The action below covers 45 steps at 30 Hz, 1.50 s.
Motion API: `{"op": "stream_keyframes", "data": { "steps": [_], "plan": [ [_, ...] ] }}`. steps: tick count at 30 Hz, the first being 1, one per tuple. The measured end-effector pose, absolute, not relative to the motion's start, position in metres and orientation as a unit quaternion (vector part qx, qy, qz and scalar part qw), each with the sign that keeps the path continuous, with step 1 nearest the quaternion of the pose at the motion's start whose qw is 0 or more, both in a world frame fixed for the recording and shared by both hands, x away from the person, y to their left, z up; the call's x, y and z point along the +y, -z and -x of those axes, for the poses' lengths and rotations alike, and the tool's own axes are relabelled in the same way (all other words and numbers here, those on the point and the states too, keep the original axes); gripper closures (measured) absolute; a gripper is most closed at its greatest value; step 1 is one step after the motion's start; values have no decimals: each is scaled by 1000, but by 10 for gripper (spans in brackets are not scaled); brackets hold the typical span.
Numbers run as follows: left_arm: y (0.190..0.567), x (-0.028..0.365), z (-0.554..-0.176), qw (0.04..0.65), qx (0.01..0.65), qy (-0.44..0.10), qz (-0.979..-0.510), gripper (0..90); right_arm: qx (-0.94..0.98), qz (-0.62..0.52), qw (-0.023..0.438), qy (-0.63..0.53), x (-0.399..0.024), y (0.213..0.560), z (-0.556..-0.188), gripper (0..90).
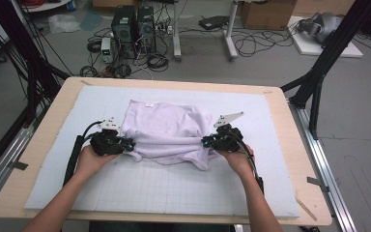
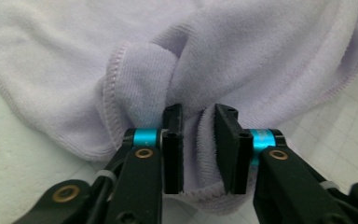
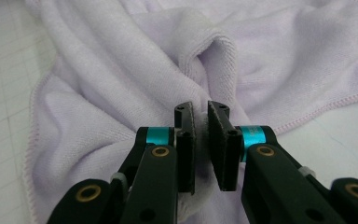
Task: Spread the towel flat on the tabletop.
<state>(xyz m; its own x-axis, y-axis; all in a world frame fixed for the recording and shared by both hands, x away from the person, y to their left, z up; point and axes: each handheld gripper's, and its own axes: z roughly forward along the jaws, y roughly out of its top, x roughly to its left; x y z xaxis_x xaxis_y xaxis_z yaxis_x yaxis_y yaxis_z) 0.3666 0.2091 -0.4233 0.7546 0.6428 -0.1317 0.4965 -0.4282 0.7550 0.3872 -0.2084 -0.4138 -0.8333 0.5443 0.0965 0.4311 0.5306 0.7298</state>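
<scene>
Lilac towel [image 1: 166, 130] on padded table [image 1: 174, 188], left gripper [image 2: 199, 149] loosened around its fold, right gripper [image 3: 201, 147] pinching it

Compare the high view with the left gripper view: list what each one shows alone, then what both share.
High view alone: the person's forearms, the right gripper at the towel's other side, the wooden table, and computers on the floor. Left gripper view alone: the towel's stitched hem and a fold of cloth between the jaws with a gap beside it. Both: the lilac towel, the left gripper, and the gridded mat.
</scene>
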Motion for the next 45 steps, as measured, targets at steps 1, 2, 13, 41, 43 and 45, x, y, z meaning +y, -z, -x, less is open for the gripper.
{"op": "stream_keyframes", "data": {
  "steps": [1,2,13,41,43,45],
  "plan": [
    [421,211,-365,416,340,-90,-839,654,870,-281,70,-399,-208,414,-387,795],
    [418,213,-363,420,339,-90,-837,635,869,-277,73,-403,-209,412,-386,777],
    [387,229,-325,447,303,-119,-833,496,845,-253,100,-460,-221,373,-343,610],
    [425,193,-322,397,265,-97,-873,811,906,-196,30,-374,-180,430,-330,859],
    [416,198,-317,409,261,-99,-869,812,901,-189,33,-388,-185,421,-324,859],
    [406,204,-311,423,258,-99,-863,812,894,-187,37,-407,-192,411,-318,859]
  ]
}}
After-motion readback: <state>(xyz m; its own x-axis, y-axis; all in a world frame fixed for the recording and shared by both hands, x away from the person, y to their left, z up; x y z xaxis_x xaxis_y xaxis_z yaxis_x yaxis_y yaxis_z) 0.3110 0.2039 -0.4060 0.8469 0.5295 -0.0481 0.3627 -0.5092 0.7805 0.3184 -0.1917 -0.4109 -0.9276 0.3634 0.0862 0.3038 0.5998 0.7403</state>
